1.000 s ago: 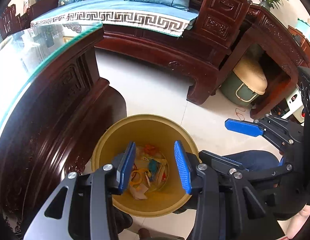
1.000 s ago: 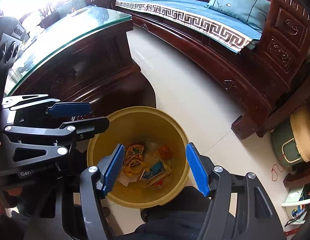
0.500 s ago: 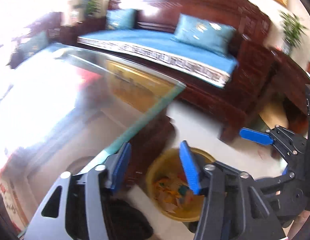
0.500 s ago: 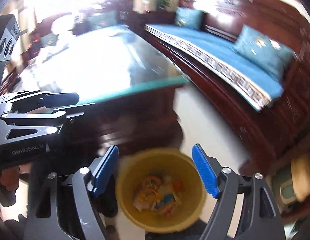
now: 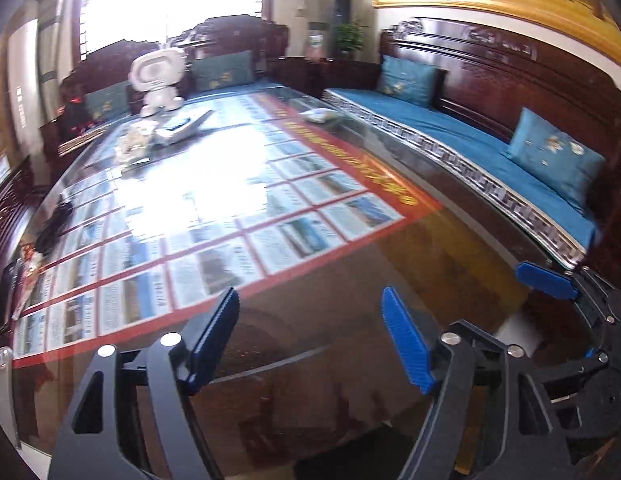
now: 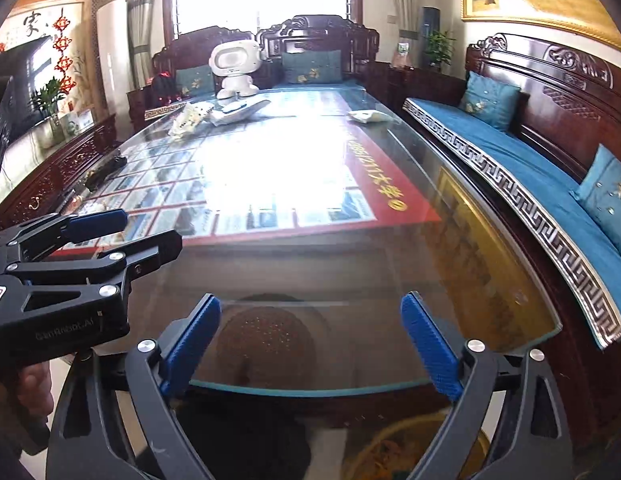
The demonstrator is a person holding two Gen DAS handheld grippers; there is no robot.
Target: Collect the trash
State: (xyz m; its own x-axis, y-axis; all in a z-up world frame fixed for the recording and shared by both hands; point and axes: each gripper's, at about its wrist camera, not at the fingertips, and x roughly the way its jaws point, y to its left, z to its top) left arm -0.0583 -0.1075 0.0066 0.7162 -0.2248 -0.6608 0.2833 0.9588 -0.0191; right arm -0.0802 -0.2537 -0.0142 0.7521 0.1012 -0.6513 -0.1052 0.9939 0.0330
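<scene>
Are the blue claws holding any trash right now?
No. The left gripper and right gripper are both open and empty, above the glass table.

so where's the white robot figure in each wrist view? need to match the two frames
Left wrist: white robot figure sits upper left, at the far end of the glass table, just left of a teal cushion.
Right wrist: same figure is upper centre-left, at the table's far end, below the bright window.
Shared landmark: the red poster under the glass, with yellow lettering down its right edge.
</scene>
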